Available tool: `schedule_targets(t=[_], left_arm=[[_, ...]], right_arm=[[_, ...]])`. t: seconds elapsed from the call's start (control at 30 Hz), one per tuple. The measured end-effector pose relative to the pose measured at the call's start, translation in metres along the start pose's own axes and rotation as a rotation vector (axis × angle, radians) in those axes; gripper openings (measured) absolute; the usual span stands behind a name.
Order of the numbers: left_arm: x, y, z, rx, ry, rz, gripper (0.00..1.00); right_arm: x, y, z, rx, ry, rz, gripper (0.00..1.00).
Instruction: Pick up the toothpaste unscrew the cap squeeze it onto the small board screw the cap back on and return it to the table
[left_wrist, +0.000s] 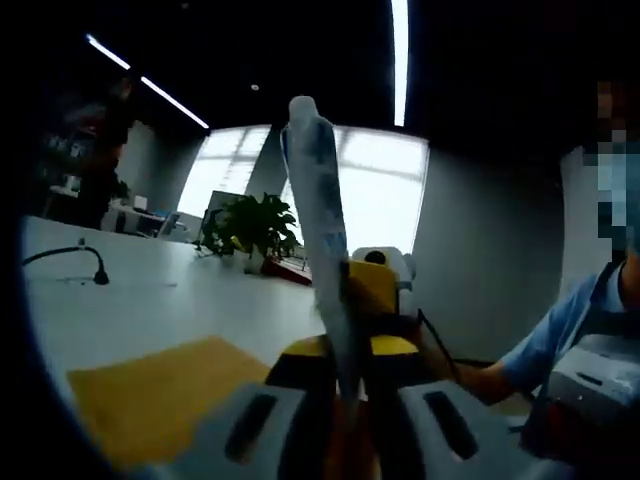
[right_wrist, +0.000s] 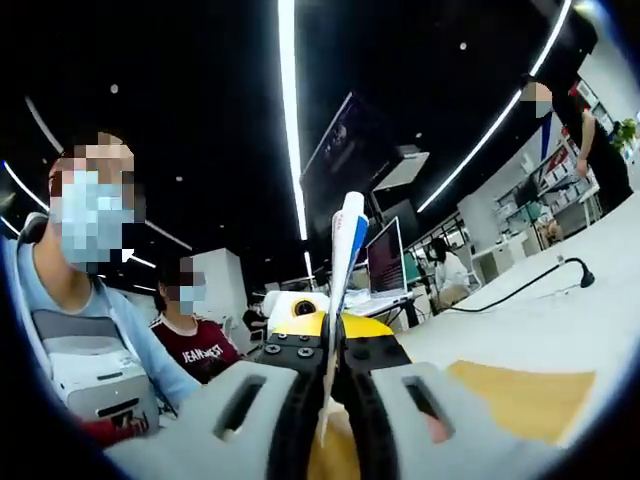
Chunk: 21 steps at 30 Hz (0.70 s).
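Observation:
A white and blue toothpaste tube (left_wrist: 320, 230) stands upright, its flat crimped end on top. My left gripper (left_wrist: 345, 350) is shut on its lower part. The tube's bottom end and cap are hidden between the jaws. My right gripper's yellow and black body (left_wrist: 378, 290) faces me just behind the tube. In the right gripper view the tube (right_wrist: 345, 270) shows edge-on, rising from my right gripper (right_wrist: 337, 345), whose jaws are shut on it. A yellow small board (left_wrist: 160, 390) (right_wrist: 520, 395) lies flat on the white table (left_wrist: 150, 290) (right_wrist: 560, 320).
A potted plant (left_wrist: 250, 225) stands at the table's far edge. A black cable with a stub end (left_wrist: 100, 275) (right_wrist: 585, 272) runs across the table. A person in a blue top (left_wrist: 560, 335) (right_wrist: 90, 310) holds the grippers; another sits behind (right_wrist: 195, 345). A monitor (right_wrist: 385, 255) stands beyond.

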<state>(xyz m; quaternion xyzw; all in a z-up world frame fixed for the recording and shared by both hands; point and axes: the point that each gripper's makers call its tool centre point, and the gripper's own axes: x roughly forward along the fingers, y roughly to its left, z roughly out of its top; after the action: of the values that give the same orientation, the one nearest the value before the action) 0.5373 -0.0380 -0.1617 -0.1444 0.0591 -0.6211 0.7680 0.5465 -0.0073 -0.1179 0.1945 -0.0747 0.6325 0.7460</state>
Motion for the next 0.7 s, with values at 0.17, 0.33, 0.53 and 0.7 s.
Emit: schedule_targets(t=[0.17, 0.33, 0.53, 0.7], left_arm=[[-0.002, -0.008, 0.002, 0.057, 0.006, 0.012, 0.05], [-0.004, -0.007, -0.002, 0.076, 0.031, 0.031, 0.04], [0.004, -0.009, -0.033, 0.128, 0.186, 0.033, 0.03], [0.009, -0.016, -0.036, 0.124, 0.194, 0.001, 0.03]], right_arm=[[0.002, 0.007, 0.003, -0.036, -0.008, 0.015, 0.04], [0.003, 0.008, 0.006, -0.103, -0.012, -0.002, 0.07], [-0.004, -0.006, 0.024, -0.087, -0.097, -0.070, 0.29], [-0.002, -0.002, 0.028, -0.126, -0.106, -0.060, 0.35]])
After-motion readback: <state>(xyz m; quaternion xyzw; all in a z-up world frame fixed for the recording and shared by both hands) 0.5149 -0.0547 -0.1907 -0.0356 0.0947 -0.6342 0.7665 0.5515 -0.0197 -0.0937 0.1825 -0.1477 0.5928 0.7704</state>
